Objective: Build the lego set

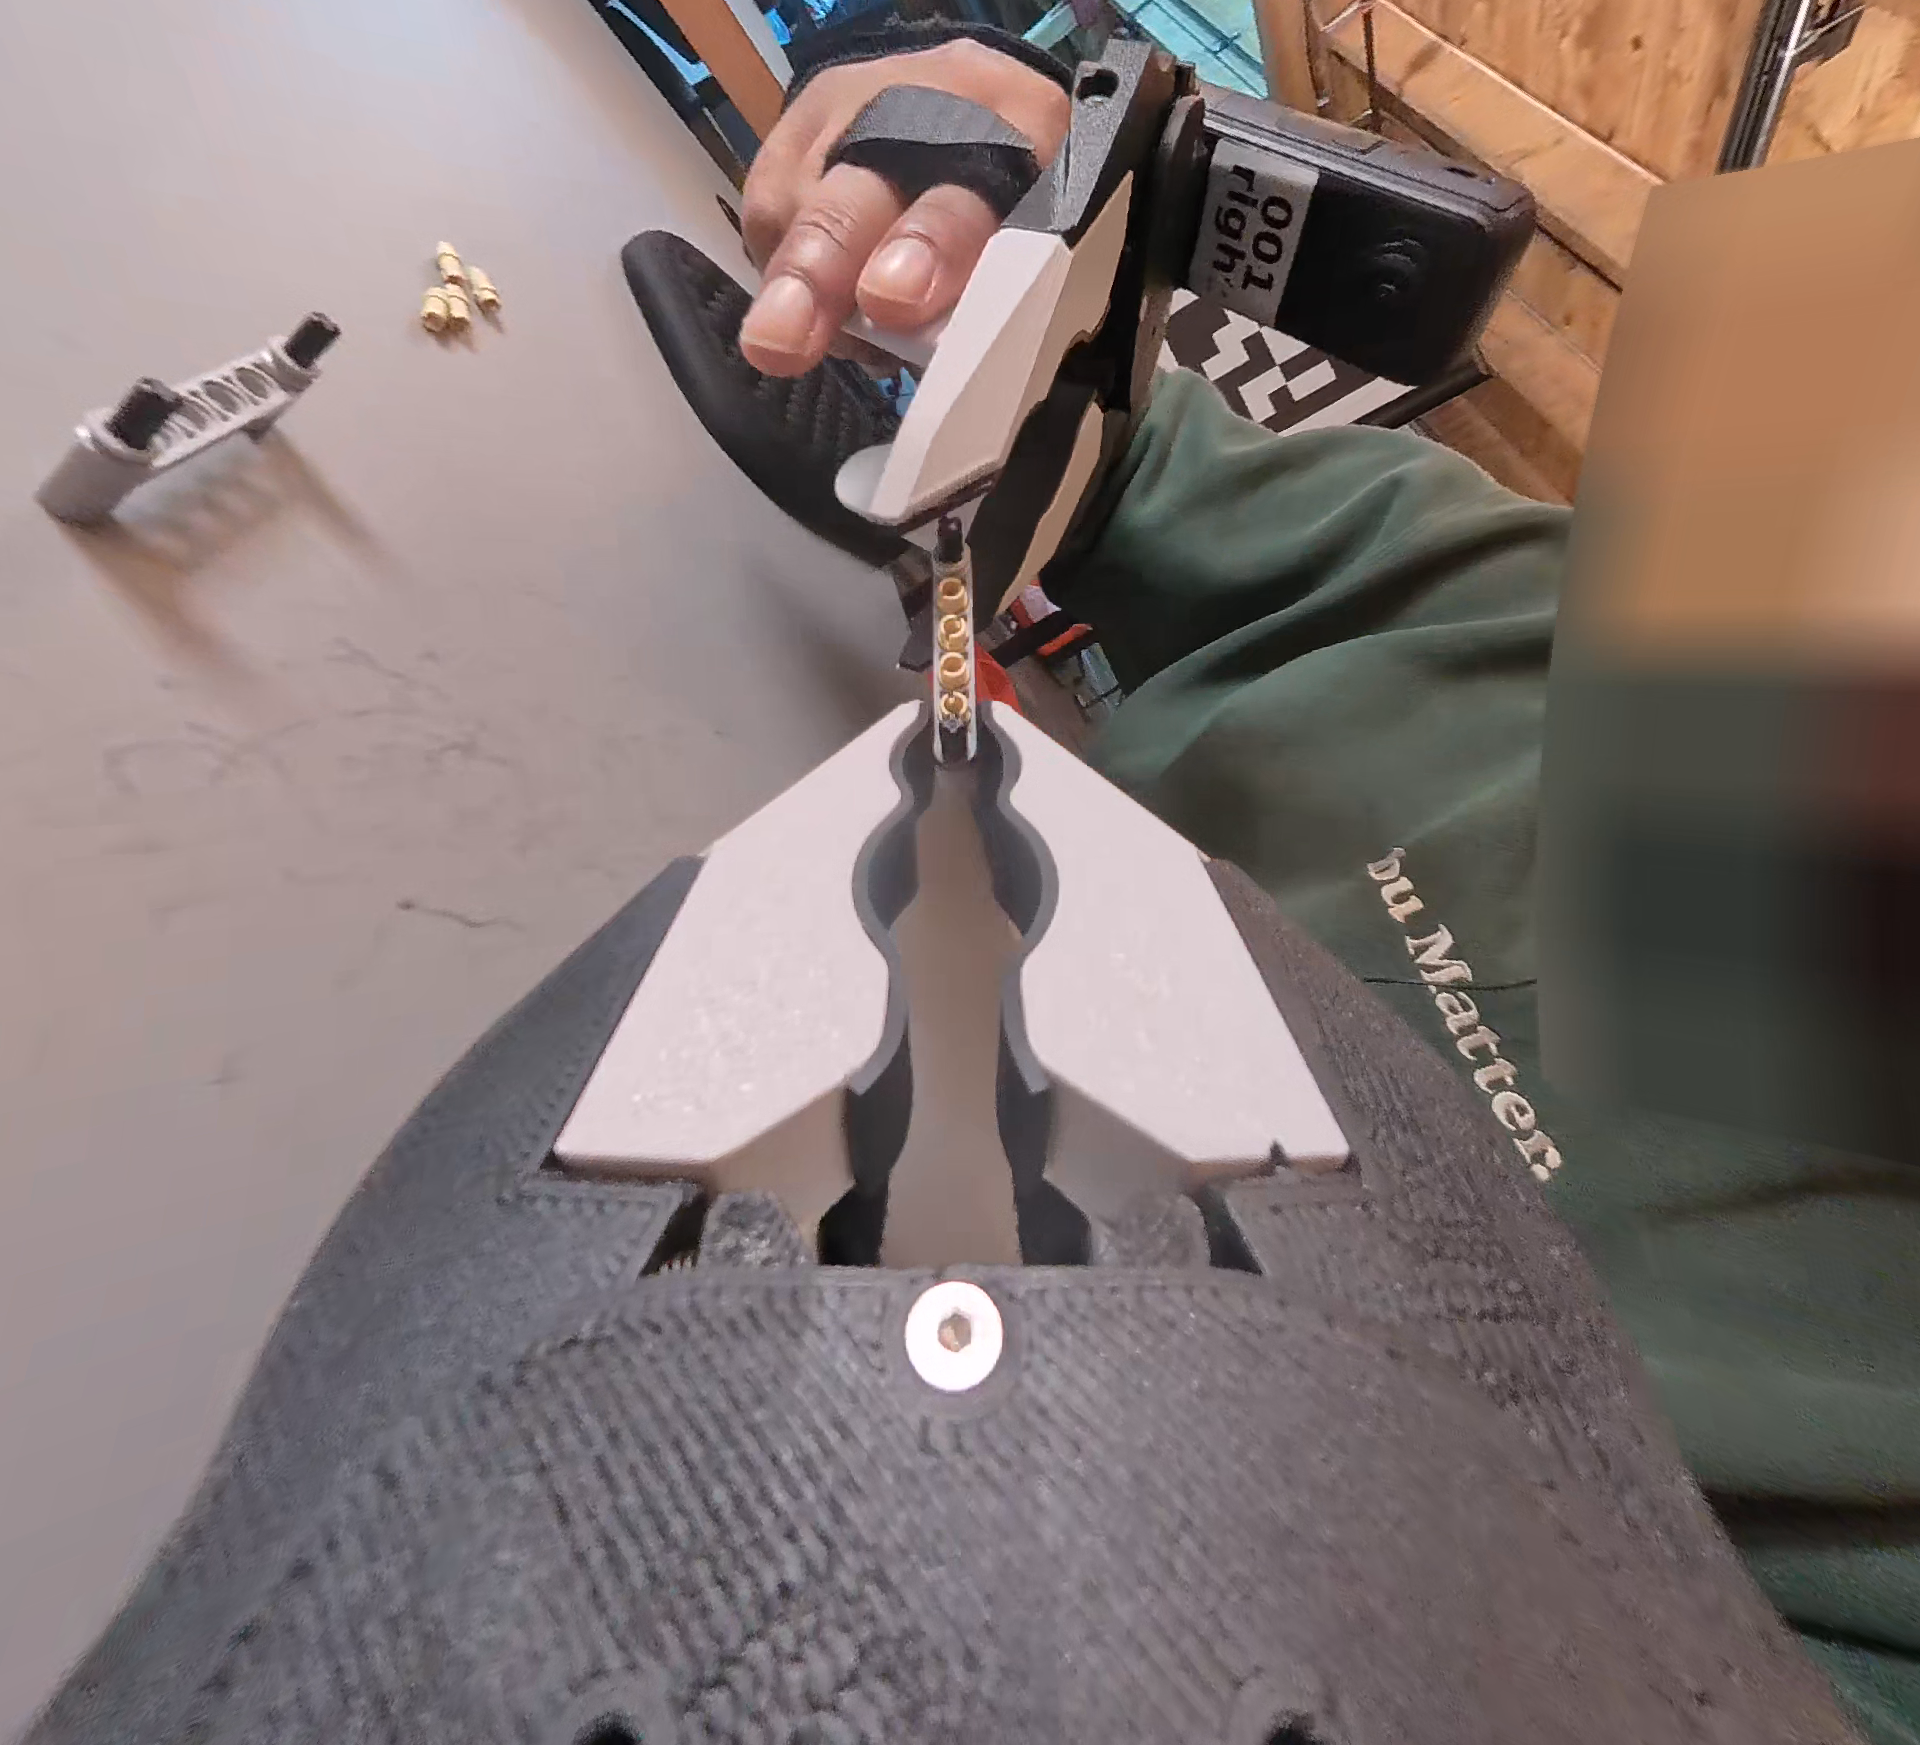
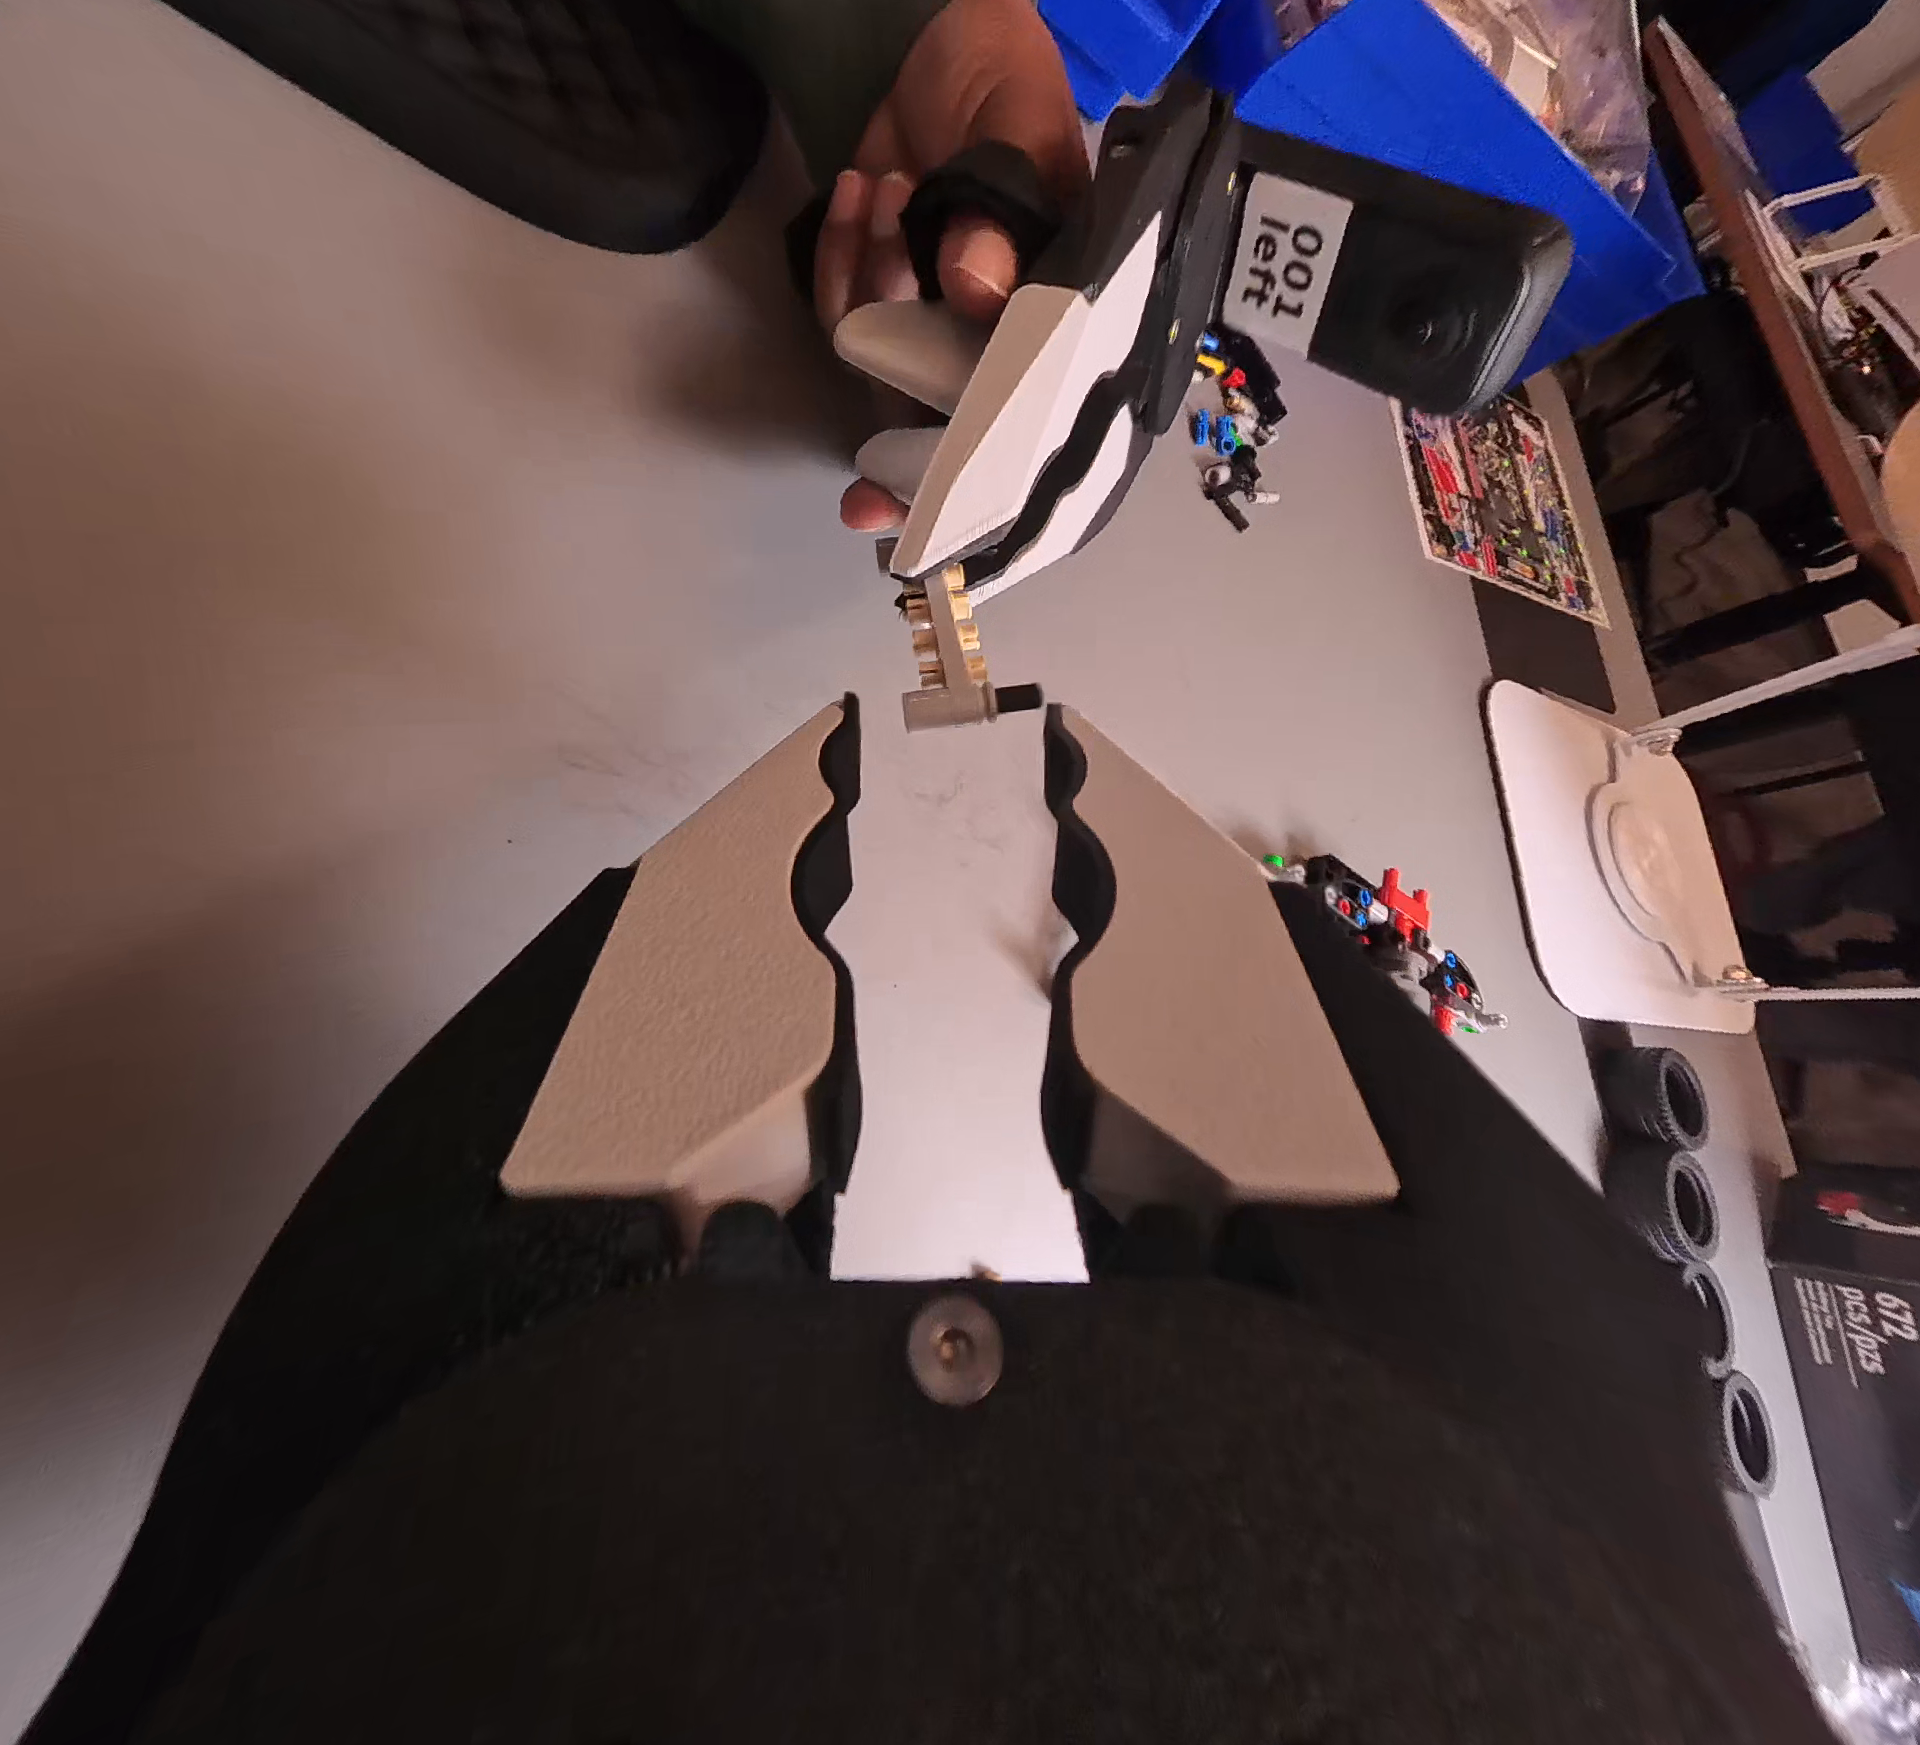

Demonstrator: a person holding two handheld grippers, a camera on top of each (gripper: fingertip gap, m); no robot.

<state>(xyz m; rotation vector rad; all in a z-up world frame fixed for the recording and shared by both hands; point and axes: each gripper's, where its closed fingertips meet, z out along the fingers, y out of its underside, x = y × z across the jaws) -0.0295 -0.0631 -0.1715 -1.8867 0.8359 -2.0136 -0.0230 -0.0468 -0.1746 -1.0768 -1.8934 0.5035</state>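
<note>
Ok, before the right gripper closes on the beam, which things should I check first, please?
1. Left gripper shut on the grey beam: ok.
2. Right gripper open, with the beam's free end between its fingers: ok.
3. Black pin fully seated in the beam's end: cannot tell.
4. Tan pins sitting in a row in the beam: ok.
5. Spare pins lying on the table, away from both grippers: ok.

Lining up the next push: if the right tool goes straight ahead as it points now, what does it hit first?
Probably the grey beam with tan pins held in the left tool; its black pin end sits just past the open right tool. Depth is uncertain.
</note>
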